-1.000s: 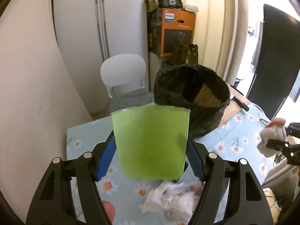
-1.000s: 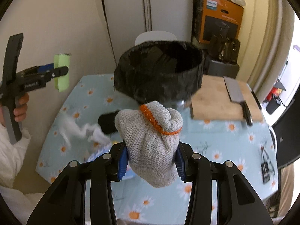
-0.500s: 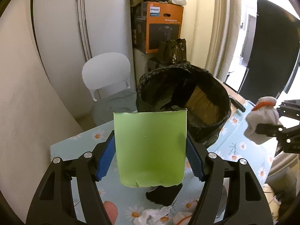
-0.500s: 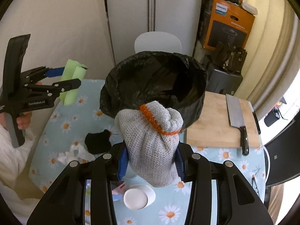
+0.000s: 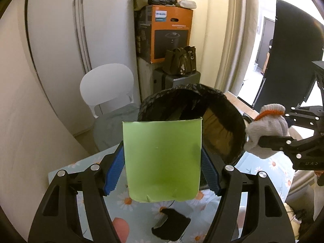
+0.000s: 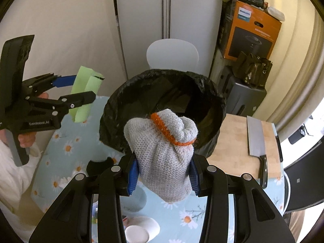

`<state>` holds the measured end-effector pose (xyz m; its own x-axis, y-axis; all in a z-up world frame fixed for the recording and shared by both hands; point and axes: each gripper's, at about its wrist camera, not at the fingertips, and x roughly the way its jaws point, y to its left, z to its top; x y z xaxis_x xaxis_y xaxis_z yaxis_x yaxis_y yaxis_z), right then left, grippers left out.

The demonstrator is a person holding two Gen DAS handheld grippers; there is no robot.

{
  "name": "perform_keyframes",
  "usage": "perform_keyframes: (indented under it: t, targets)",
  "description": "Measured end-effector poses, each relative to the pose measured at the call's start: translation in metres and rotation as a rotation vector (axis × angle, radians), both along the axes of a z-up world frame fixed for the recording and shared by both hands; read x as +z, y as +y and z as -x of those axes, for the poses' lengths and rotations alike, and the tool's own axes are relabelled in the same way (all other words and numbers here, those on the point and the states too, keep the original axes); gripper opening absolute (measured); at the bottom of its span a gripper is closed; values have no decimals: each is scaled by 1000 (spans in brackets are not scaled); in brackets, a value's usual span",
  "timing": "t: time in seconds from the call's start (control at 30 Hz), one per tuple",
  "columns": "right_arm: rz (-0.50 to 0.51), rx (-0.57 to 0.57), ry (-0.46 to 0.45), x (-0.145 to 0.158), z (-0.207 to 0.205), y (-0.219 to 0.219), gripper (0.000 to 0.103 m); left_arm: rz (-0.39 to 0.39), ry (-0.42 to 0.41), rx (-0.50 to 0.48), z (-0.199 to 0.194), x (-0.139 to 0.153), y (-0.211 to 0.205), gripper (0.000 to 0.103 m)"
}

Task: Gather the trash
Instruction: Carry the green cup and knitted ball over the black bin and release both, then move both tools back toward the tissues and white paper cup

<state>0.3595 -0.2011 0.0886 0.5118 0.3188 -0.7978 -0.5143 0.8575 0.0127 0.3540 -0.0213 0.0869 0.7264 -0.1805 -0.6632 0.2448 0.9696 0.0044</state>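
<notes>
Beside the black-lined round bin point(image 6: 162, 109), the left claw point(image 5: 162, 160) clamped a flat green card point(image 5: 162, 162); the right claw point(image 6: 163, 172) gripped a grey knitted glove with an orange cuff point(image 6: 162, 151).

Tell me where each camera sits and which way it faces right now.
Left wrist: on the left hand-held gripper, angled down over its green carton at the black-lined bin; the right hand-held gripper shows at right.
Right wrist: on the right hand-held gripper, angled down over its grey glove into the bin; the person's left hand and a white sleeve show.
Shared: bin, floral table, white chair, orange box.
</notes>
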Motion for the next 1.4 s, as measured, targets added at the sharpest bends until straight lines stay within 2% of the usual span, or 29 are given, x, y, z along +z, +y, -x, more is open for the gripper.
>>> perform_keyframes:
  t: [0.23,0.33,0.43,0.47,0.5,0.57,0.6,0.67,1.03,1.4]
  targets:
    - [-38,41,-6,0,-34,-7,39,-32,3,-16,-29,8,-24,69]
    - [-64,71,5,-4,-48,-11,39,-96,-1,-1,-39,9,-36,69]
    - [-68,119,7,-11,-62,-12,41,-118,6,13,-50,7,-43,69]
    - [-72,133,8,-13,-66,-12,44,-122,10,20,-55,5,-46,70]
    - [-71,143,6,-15,-68,-13,56,-130,6,31,-57,4,-48,72]
    - [-54,175,-15,-18,-69,-13,69,-165,-15,58,-59,3,-53,83]
    - [-50,188,-22,-19,-69,-14,76,-180,-22,68,-58,3,-54,94]
    - [-40,220,-34,-20,-66,-16,83,-201,-39,83,-55,4,-56,96]
    - [-33,223,-48,-24,-62,-38,87,-210,-6,167,-35,5,-53,97]
    - [30,196,-49,-24,-6,-37,88,-137,34,211,22,-4,-21,97]
